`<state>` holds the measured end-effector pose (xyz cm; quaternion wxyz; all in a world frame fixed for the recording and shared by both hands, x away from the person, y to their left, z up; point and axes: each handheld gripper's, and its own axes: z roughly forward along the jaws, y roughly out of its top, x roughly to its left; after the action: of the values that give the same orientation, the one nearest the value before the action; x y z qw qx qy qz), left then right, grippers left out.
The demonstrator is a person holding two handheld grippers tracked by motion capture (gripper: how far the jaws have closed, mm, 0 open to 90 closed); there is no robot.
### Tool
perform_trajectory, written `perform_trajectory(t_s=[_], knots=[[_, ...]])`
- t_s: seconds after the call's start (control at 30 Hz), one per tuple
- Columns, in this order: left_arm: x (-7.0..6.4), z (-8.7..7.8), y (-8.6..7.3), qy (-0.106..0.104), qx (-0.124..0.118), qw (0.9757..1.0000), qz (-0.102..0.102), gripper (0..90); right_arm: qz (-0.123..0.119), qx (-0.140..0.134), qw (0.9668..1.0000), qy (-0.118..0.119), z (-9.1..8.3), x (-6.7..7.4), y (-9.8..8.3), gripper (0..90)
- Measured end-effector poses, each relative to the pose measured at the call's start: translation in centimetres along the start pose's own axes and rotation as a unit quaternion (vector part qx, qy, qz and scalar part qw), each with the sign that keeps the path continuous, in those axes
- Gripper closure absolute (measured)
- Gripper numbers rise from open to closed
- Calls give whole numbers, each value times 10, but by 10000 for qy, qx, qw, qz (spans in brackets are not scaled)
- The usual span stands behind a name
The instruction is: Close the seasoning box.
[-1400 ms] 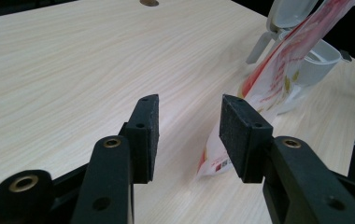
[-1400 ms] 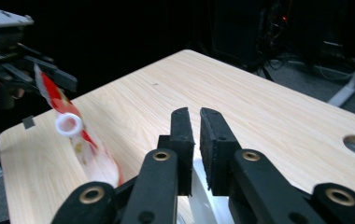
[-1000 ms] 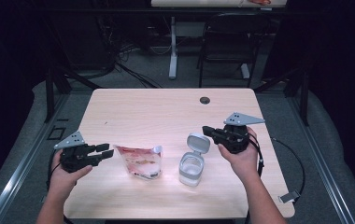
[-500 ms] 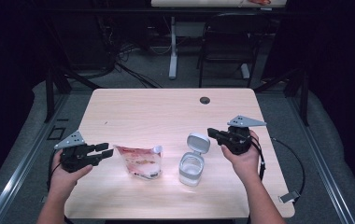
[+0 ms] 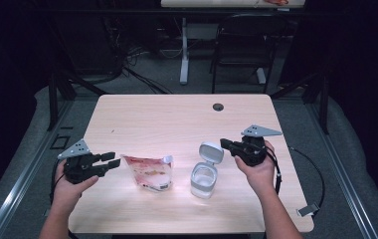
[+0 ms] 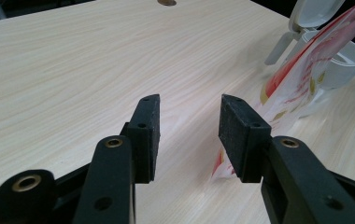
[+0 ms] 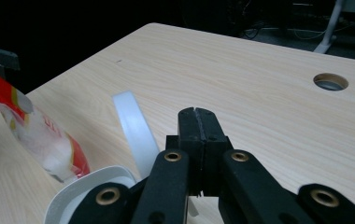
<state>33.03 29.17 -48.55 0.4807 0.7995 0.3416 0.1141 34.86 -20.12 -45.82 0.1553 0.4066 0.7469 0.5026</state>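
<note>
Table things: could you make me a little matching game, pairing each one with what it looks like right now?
Things:
1. left gripper
2. right gripper
3. white container
4. snack pouch

States:
A. lid flipped up
B. jaws pressed together, nothing between them
C. red and clear, between the left gripper and the container
D. jaws apart, nothing between them, just been opening

Pairs: 1-D, 2-B, 3-A, 4-C

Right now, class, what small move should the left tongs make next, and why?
Probably ease the left tongs forward onto the near edge of the pouch. Their jaws have just been opening, with nothing between them, and the pouch lies just beyond them, beside the open-lidded container.
</note>
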Motion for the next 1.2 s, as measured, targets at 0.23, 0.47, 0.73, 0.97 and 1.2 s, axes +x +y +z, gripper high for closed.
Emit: perform_trajectory(t_s=[0.23,0.47,0.73,0.97,1.2], knots=[[0,0,-1,17,-55,10000,-24,580,-15,26,9999,149,1,8,-9,900],[0,0,-1,23,-62,10000,-36,573,-112,79,9993,355,-3,21,-21,900],[1,0,-1,97,-83,9999,-55,554,-262,24,9988,408,-12,34,-31,877],[2,1,-2,196,-87,9997,-96,524,-298,52,9994,183,-19,31,-42,805],[3,2,-3,245,-79,9996,-101,501,-272,90,9994,-180,-23,23,-55,711]])
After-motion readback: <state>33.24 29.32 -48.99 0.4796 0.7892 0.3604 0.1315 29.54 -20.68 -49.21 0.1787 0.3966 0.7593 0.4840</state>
